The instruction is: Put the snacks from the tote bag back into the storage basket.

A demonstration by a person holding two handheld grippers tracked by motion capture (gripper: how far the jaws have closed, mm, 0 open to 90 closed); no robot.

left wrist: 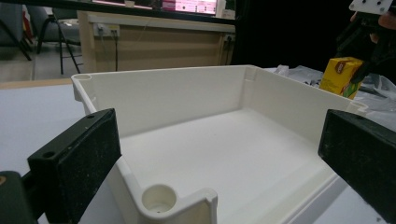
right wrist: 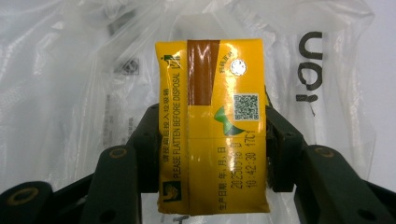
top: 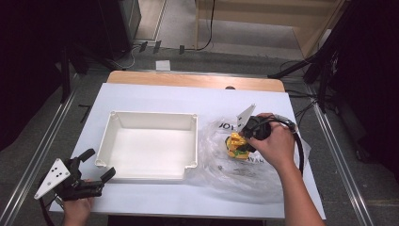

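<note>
A yellow drink carton [right wrist: 212,126] with brown and green print sits over a clear plastic bag [right wrist: 84,84]. My right gripper [right wrist: 212,149] is shut on the carton, its black pads pressing both side faces. From above, the carton [top: 235,145] is at the right of the table under my right gripper [top: 244,139]. A white open tray [top: 148,146] lies in the middle, empty. My left gripper [top: 96,165] rests open at the table's front left corner, jaws wide apart and pointing at the tray's near corner [left wrist: 177,203]. The carton [left wrist: 341,77] appears beyond the tray's far wall.
The crumpled clear bag [top: 240,169] spreads over the table's right side, with black lettering on it. The white table top [top: 155,96] ends in a wooden strip at the back. Cables, stands and a metal rail lie on the floor around the table.
</note>
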